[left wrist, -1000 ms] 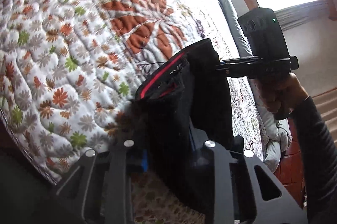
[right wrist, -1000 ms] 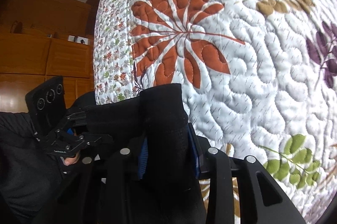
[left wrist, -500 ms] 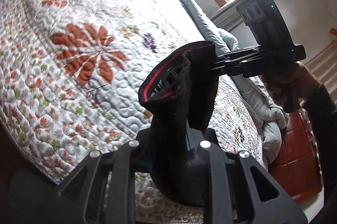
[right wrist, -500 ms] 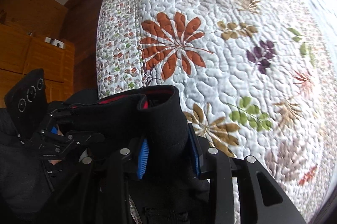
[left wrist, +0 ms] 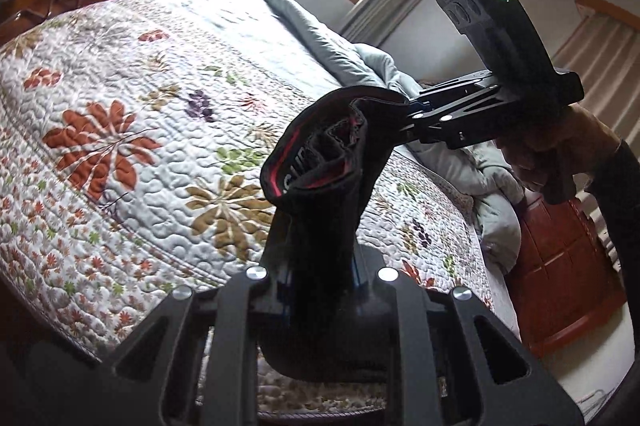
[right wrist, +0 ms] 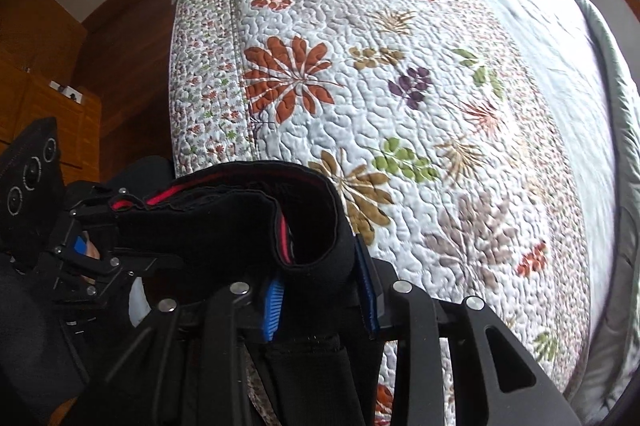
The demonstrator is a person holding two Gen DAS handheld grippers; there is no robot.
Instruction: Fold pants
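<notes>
On the left, the left tongs (left wrist: 320, 276) are clamped on one end of the waistband of the black pants (left wrist: 320, 185), and the cloth bunches up thick between the fingers. Across from them, to the right, the right tongs (right wrist: 322, 300) are clamped on the other end of the same waistband, their blue pads (right wrist: 273, 310) pressed into the fabric. The pants hang in the air between the two, above the near edge of the bed and its flowered quilt (right wrist: 400, 85), not touching it as far as can be seen.

This looks like the carrying and spreading step: the garment is lifted and gripped at both ends but not yet laid down. The next move calls for drawing the tongs apart to pull the waistband taut, then lowering the pants flat onto the quilt so the legs lie straight.

The pants are soft, dark and heavy-looking, with a red stripe (left wrist: 280, 161) along the band and white lettering inside. The band sags in a loose open loop, and the legs drop out of sight below.
</notes>
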